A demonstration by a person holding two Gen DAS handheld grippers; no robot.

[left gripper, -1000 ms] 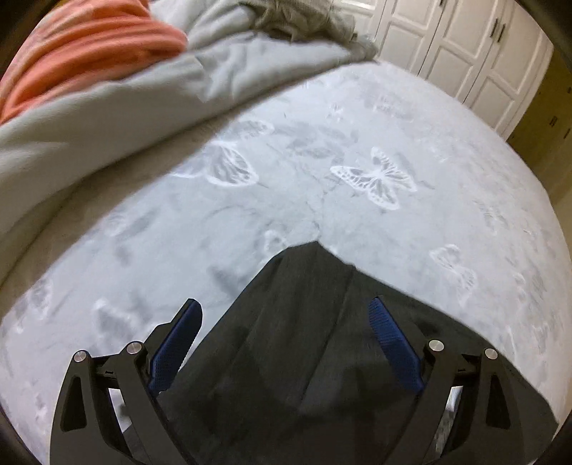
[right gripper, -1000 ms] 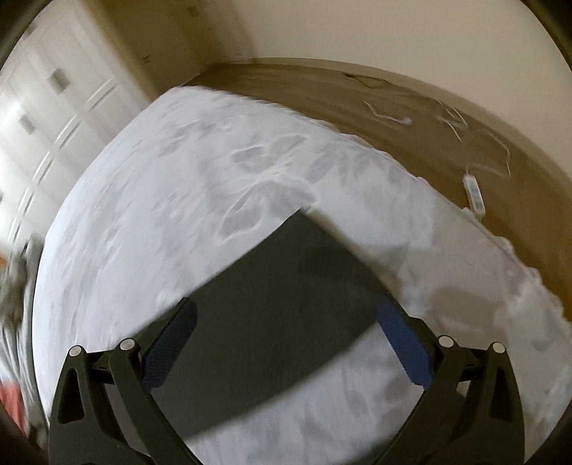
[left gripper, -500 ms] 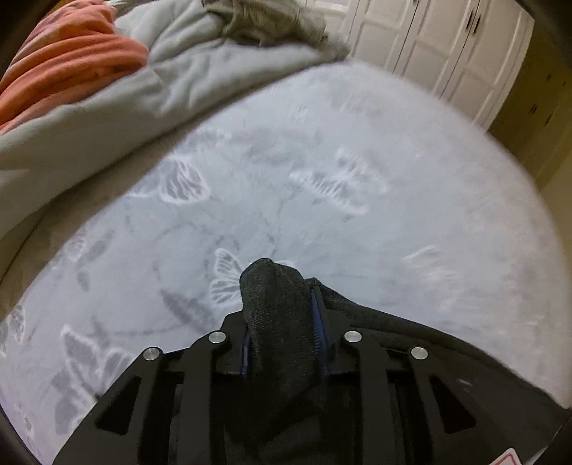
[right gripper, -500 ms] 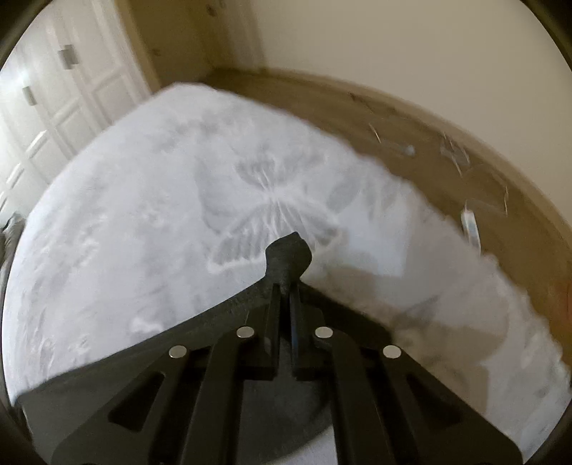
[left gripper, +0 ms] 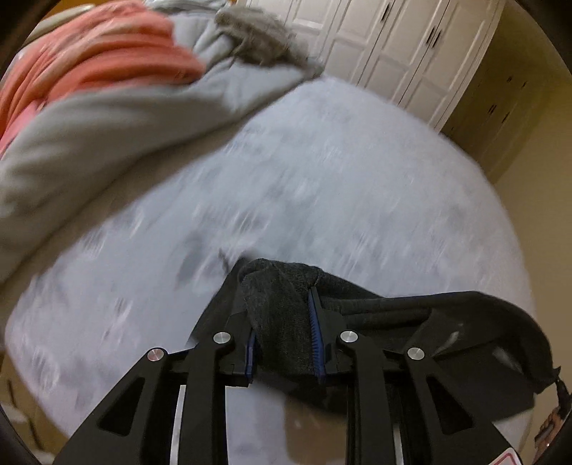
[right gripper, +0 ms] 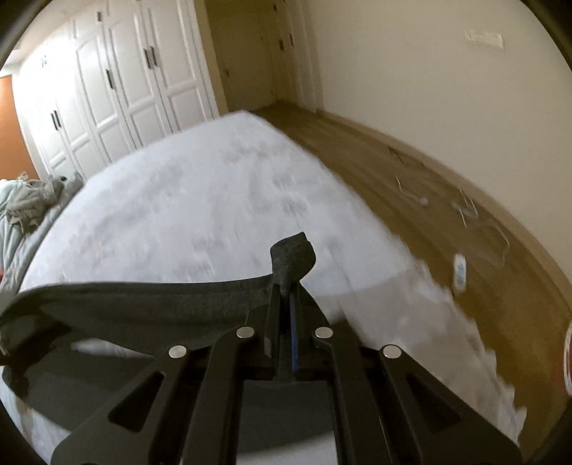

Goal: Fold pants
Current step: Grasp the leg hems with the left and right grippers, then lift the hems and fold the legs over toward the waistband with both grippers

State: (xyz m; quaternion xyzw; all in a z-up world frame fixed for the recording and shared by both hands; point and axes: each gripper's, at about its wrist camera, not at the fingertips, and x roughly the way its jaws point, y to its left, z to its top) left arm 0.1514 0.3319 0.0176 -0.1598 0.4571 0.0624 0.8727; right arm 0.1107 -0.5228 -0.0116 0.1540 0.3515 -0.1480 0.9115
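Note:
The dark grey pants (left gripper: 464, 322) hang above the bed's pale butterfly-print cover (left gripper: 321, 179). A thick bunched corner of them sits between the blue pads of my left gripper (left gripper: 282, 311), whose jaws are closing on the fabric. From there the cloth stretches off to the right. In the right wrist view my right gripper (right gripper: 287, 289) is shut on another corner of the pants (right gripper: 143, 304), with a tuft sticking up past the tips. The fabric sags away to the left over the bed (right gripper: 196, 196).
A grey duvet (left gripper: 125, 136), an orange striped cloth (left gripper: 89, 53) and a grey garment (left gripper: 261, 28) pile up at the bed's far left. White wardrobe doors (right gripper: 118, 89) stand behind. On the wooden floor (right gripper: 429, 221) to the right lie cables and a white power strip (right gripper: 459, 272).
Both grippers went from wide open over the flat pants to clamped on a corner each. They have since risen and swept across the bed, lifting the fabric off the cover.

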